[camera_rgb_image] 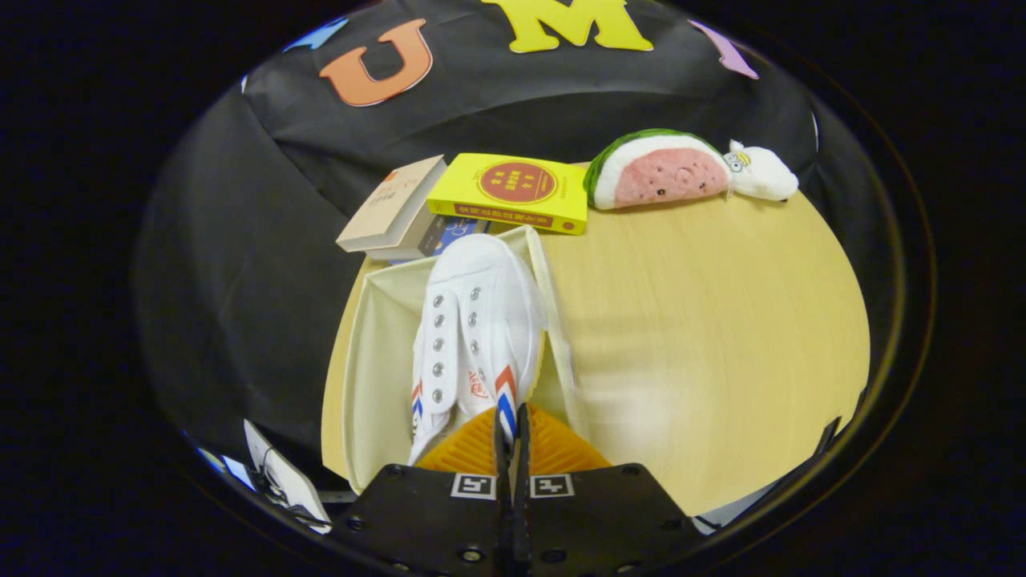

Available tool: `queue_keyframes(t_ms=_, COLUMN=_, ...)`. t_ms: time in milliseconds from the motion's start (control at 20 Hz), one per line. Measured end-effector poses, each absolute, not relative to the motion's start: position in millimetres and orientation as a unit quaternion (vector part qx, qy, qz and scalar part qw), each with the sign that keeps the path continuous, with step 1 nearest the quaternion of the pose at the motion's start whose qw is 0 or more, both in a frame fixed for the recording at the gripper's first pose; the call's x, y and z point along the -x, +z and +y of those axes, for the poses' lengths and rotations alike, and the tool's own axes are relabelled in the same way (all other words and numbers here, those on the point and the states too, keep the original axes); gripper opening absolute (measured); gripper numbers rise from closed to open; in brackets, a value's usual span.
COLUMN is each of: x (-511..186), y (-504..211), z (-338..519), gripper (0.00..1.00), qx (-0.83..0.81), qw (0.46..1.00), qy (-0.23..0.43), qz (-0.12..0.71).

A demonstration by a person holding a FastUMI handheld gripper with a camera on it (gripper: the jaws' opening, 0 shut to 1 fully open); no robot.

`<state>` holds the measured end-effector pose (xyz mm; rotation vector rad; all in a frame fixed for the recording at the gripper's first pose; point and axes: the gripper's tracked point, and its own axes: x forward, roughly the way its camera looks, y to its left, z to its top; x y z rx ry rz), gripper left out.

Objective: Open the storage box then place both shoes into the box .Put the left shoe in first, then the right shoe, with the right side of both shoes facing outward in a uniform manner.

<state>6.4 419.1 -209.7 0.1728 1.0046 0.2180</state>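
Observation:
A white canvas shoe [473, 320] with red and blue side stripes and metal eyelets points toe-forward, away from me. My gripper [510, 421] is shut on the shoe, its fingers pinched on the thin wall of the collar beside the stripes. The shoe is inside or just above the open cream fabric storage box [373, 361], close to the box's right wall; I cannot tell whether its sole rests on the box floor. The left part of the box floor is bare. The shoe's heel is hidden by my fingers.
The box stands at the left of a light wooden table [705, 336]. Beyond it lie a yellow book [513, 192], a beige book [393, 210] and a blue one [453, 236]. A watermelon plush [665, 170] and a white plush [761, 172] sit at the far edge.

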Motion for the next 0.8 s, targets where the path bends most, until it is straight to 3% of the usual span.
queue_keyframes(t_ms=500, x=0, y=-218, z=437, gripper=0.03, qx=-0.131, qw=0.855, qy=0.11, qz=0.49)
queue_keyframes(t_ms=550, x=2, y=-213, z=440, gripper=0.25, qx=-0.132, qw=0.857, qy=0.118, qz=0.484)
queue_keyframes(t_ms=600, x=-1, y=-211, z=437, gripper=0.34, qx=-0.122, qw=0.864, qy=0.118, qz=0.474)
queue_keyframes(t_ms=750, x=-2, y=-186, z=438, gripper=0.76, qx=-0.108, qw=0.882, qy=0.129, qz=0.441)
queue_keyframes(t_ms=800, x=-2, y=-177, z=436, gripper=0.79, qx=-0.098, qw=0.889, qy=0.131, qz=0.427)
